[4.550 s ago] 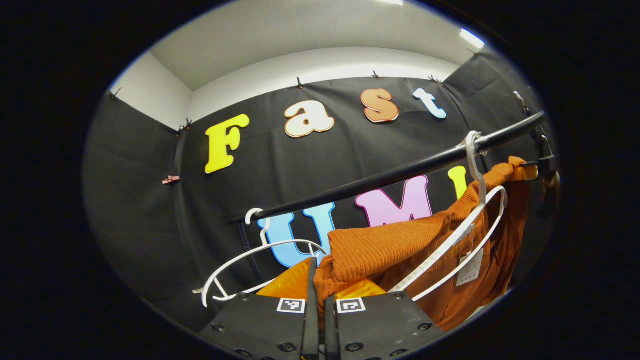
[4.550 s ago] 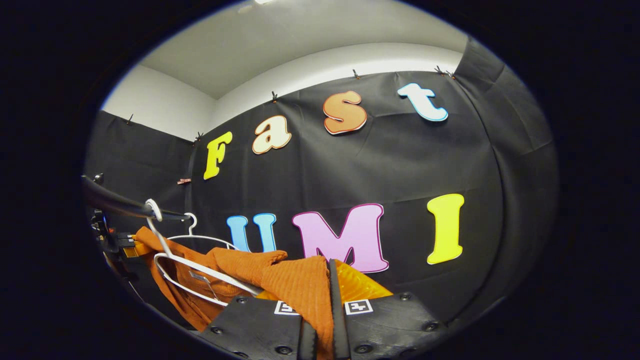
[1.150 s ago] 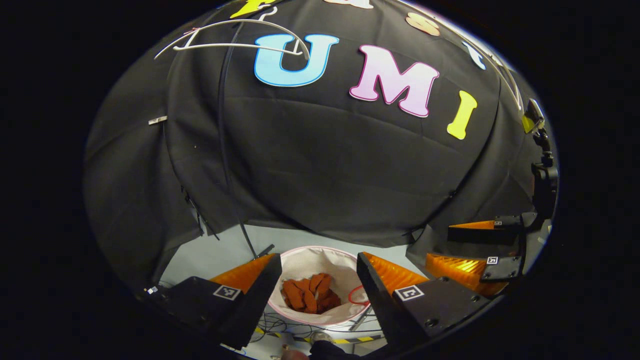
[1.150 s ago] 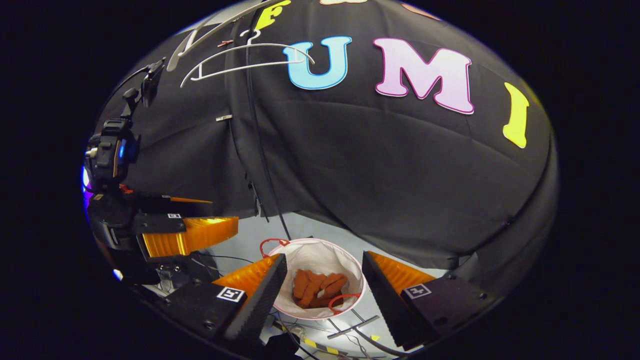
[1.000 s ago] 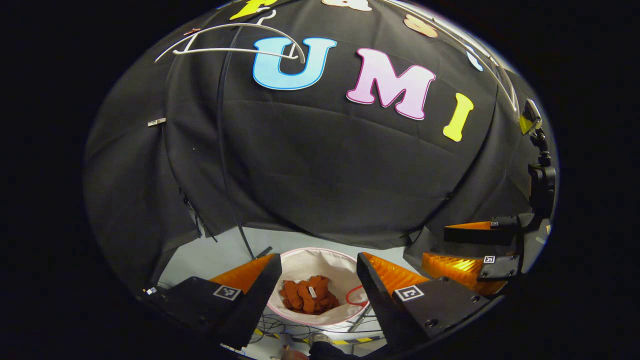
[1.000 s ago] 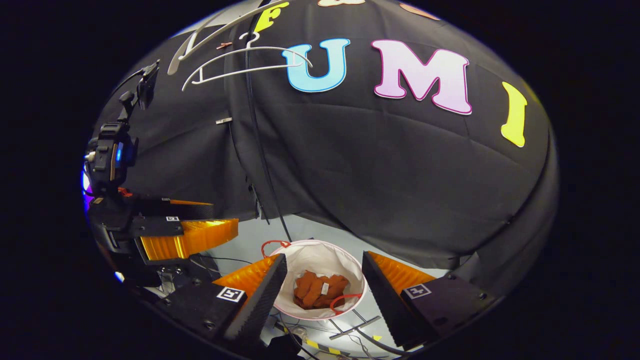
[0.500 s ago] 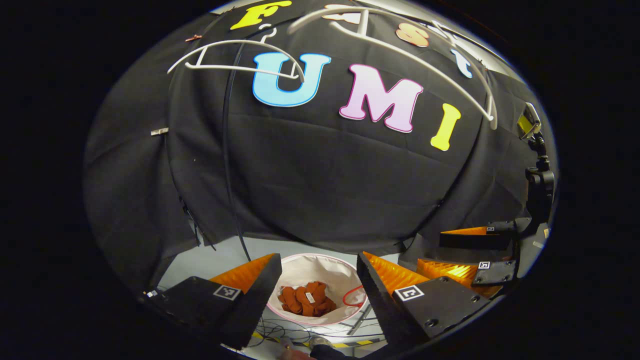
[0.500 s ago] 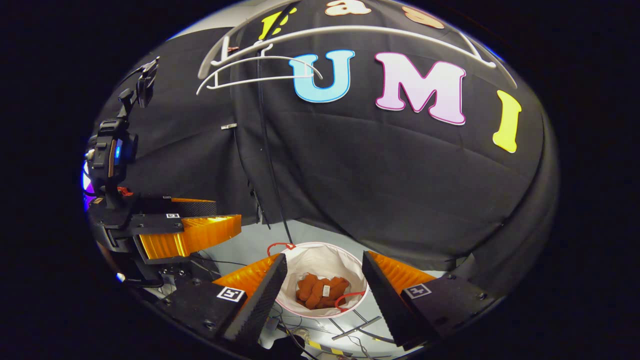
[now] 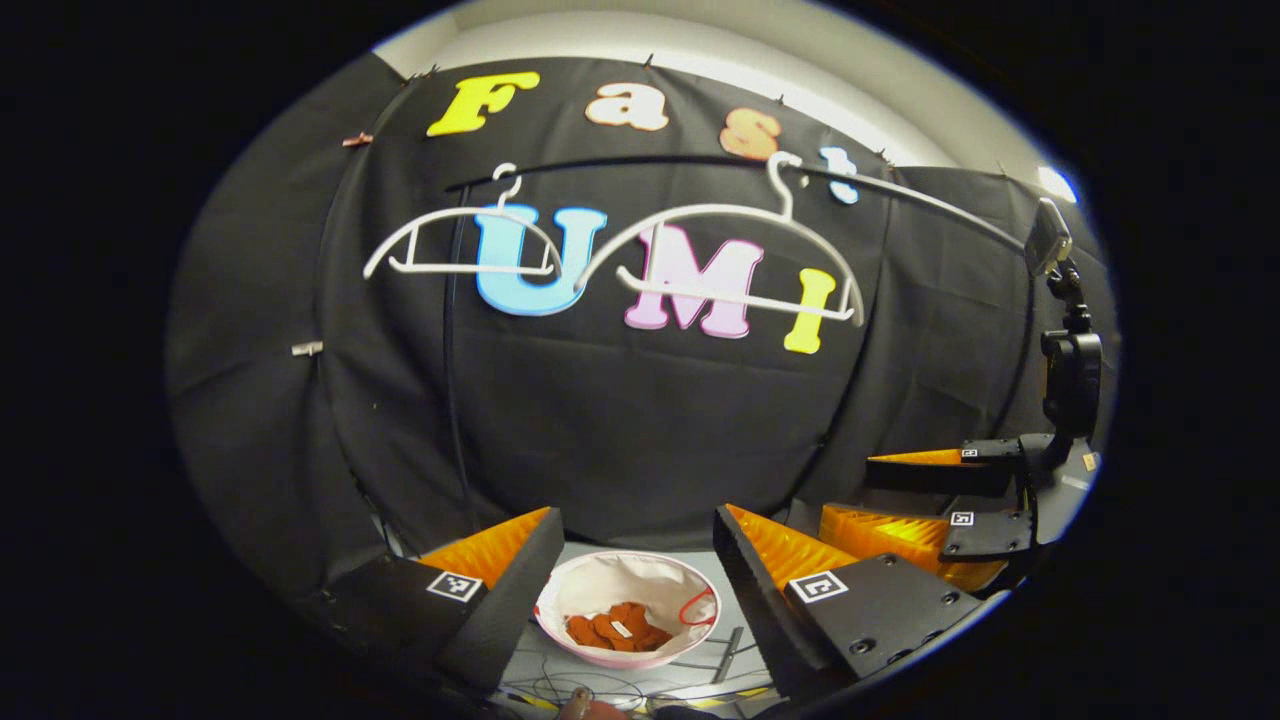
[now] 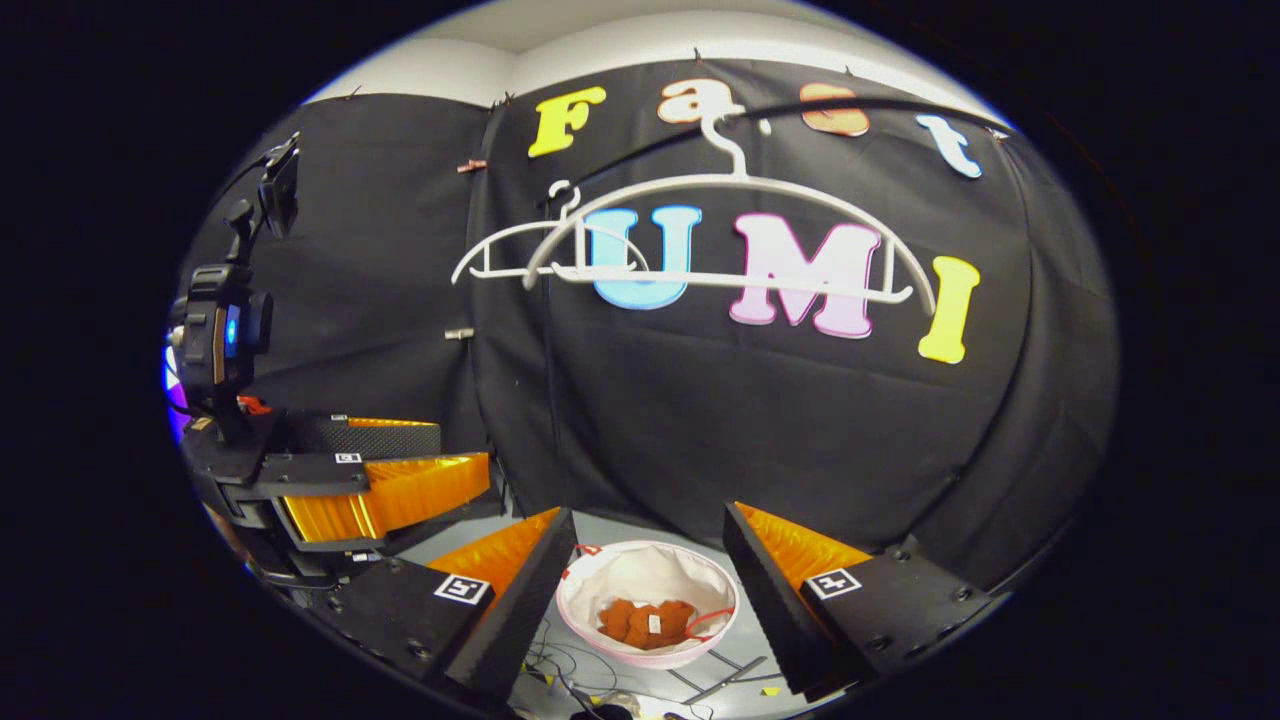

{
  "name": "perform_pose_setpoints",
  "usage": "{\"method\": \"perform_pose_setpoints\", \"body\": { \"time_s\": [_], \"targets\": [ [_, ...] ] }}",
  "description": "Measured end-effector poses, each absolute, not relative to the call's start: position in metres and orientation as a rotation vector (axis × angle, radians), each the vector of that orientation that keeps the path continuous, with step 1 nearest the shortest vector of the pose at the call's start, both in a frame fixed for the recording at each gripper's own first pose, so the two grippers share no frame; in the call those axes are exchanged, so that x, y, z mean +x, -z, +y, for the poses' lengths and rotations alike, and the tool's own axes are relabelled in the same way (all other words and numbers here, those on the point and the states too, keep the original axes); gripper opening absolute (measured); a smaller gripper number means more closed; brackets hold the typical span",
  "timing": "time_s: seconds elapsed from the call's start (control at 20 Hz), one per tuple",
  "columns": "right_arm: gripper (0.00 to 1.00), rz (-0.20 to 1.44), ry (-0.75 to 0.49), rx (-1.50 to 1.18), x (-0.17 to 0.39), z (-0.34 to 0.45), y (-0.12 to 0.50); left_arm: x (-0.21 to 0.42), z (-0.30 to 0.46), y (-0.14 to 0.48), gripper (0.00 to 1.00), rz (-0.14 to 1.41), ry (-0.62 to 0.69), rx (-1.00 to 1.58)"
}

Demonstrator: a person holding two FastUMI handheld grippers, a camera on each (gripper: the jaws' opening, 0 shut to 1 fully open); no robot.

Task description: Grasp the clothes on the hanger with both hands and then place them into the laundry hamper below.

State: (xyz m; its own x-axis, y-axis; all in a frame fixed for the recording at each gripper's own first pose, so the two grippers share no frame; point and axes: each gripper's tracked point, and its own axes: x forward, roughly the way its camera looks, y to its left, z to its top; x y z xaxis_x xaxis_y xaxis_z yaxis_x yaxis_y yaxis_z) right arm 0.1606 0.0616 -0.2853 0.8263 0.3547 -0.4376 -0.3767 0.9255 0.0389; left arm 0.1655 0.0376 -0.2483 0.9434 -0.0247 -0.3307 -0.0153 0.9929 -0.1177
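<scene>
Below me the white laundry hamper [image 9: 690,640] sits on the floor, open-topped, with the orange clothes [image 9: 618,627] bunched at its bottom. My left gripper [image 9: 632,560] and my right gripper [image 10: 650,555] hang above the hamper, both spread wide, holding nothing. High above the hamper, two bare white hangers [image 9: 735,260] hang on a black rail [image 9: 900,195].

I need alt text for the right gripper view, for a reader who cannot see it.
The orange garment lies inside the white laundry hamper on the floor, framed by the right gripper with its jaws open. Two bare white hangers hang on the rail above, and the left gripper shows at left.
</scene>
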Motion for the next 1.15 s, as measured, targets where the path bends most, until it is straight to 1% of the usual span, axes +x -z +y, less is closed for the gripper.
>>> {"method": "perform_pose_setpoints", "body": {
  "time_s": [0.2,0.25,0.4,0.45,0.5,0.55,0.7,0.75,0.8,0.85,0.9,0.95,1.0,1.05,1.1,1.15],
  "targets": [
    [0.99,0.333,-0.346,-0.052,0.113,0.077,0.229,0.116,0.036,0.199,0.95,0.252,0.076,-0.096],
    [0.96,0.299,-0.332,-0.054,0.103,0.078,0.214,0.104,0.032,0.184,0.95,0.229,0.101,-0.099],
    [1.00,0.186,-0.288,-0.021,0.081,0.083,0.164,0.075,0.021,0.131,0.95,0.146,0.164,-0.121],
    [0.98,0.139,-0.271,-0.001,0.075,0.083,0.143,0.063,0.021,0.114,0.95,0.115,0.171,-0.121],
    [1.00,0.091,-0.258,0.019,0.067,0.084,0.122,0.053,0.022,0.096,0.92,0.087,0.170,-0.115],
    [1.00,0.045,-0.250,0.034,0.059,0.086,0.104,0.045,0.025,0.085,0.95,0.061,0.169,-0.104],
    [1.00,-0.083,-0.235,0.084,0.035,0.091,0.054,0.021,0.029,0.052,0.95,0.010,0.164,-0.062],
    [0.99,-0.114,-0.224,0.094,0.025,0.090,0.041,0.013,0.026,0.039,0.92,-0.015,0.171,-0.053],
    [0.99,-0.139,-0.205,0.089,0.016,0.087,0.031,0.005,0.023,0.024,0.98,-0.047,0.181,-0.048],
    [0.98,-0.146,-0.186,0.072,0.011,0.083,0.024,-0.001,0.021,0.012,0.92,-0.076,0.186,-0.043],
    [0.97,-0.146,-0.171,0.048,0.006,0.081,0.022,-0.010,0.020,0.006,0.98,-0.098,0.184,-0.032],
    [0.94,-0.144,-0.156,0.027,0.002,0.078,0.020,-0.016,0.021,-0.003,0.98,-0.119,0.173,-0.015],
    [0.94,-0.140,-0.145,0.015,-0.001,0.074,0.017,-0.019,0.021,-0.012,0.92,-0.143,0.158,0.004],
    [0.97,-0.138,-0.136,0.012,-0.004,0.071,0.014,-0.020,0.018,-0.017,0.95,-0.162,0.148,0.017],
    [0.97,-0.142,-0.125,0.008,-0.004,0.066,0.010,-0.023,0.014,-0.021,0.96,-0.178,0.144,0.023],
    [1.00,-0.150,-0.114,0.002,-0.004,0.060,0.005,-0.025,0.008,-0.021,0.98,-0.192,0.141,0.026]
  ]
}}
